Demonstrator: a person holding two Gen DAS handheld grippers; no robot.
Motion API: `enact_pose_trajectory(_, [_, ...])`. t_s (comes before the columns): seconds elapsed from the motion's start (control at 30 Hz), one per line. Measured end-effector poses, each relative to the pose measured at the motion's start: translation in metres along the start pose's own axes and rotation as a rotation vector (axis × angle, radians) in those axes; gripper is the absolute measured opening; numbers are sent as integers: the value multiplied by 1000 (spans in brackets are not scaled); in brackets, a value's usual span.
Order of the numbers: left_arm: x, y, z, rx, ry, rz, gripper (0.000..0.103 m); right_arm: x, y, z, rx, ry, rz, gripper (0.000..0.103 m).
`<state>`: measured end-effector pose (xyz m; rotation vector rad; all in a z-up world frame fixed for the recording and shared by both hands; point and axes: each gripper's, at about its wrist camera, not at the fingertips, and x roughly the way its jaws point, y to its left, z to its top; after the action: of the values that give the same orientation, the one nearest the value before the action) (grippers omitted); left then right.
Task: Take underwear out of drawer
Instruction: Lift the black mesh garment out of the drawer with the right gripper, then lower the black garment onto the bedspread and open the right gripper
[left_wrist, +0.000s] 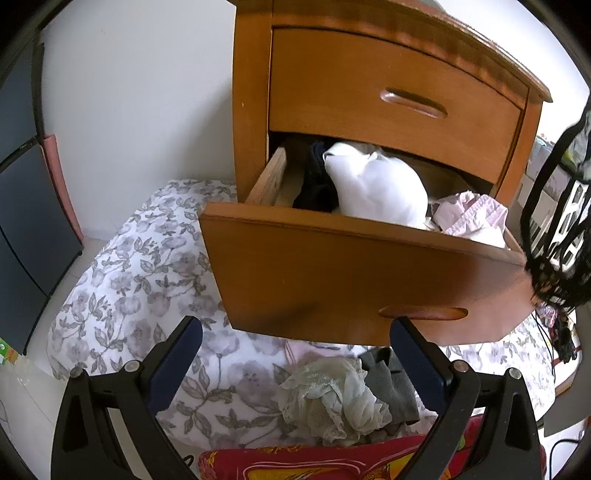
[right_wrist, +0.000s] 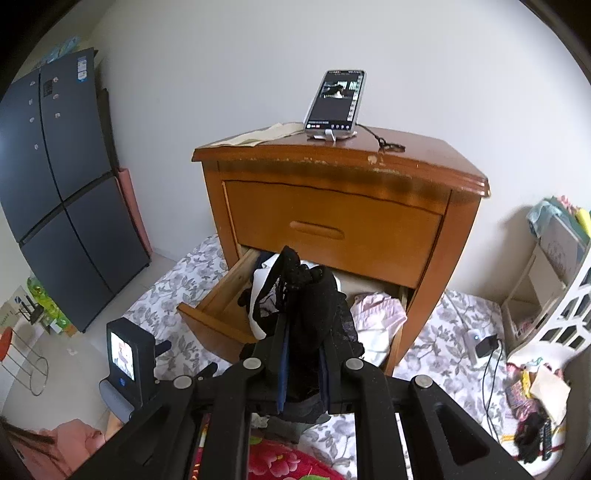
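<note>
Right claw (right_wrist: 303, 354): jaws nearly together, clamped on black lace underwear (right_wrist: 314, 295) that bunches up between the blue pads, held in front of and above the open lower drawer (right_wrist: 207, 314) of the wooden nightstand (right_wrist: 332, 173). Left claw (left_wrist: 295, 354): jaws spread wide, nothing between them, poised below the drawer front over the floral quilt (left_wrist: 140, 280). A white garment (left_wrist: 376, 184) and a pink garment (left_wrist: 469, 218) lie in the drawer.

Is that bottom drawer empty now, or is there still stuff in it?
Not empty. The open lower drawer still holds a white garment, a dark one and a pale pink one.
</note>
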<state>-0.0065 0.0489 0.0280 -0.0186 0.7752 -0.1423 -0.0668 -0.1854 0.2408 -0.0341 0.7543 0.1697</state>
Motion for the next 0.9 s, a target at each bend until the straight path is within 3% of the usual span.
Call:
enact_pose_trajectory(0.33, [-3, -1, 1, 1, -20, 7, 101, 52, 13, -36, -34, 165, 33, 14])
enact_pose_trajectory(0.9, [-4, 0, 1, -9, -19, 2, 101, 153, 35, -97, -105, 393, -4, 16])
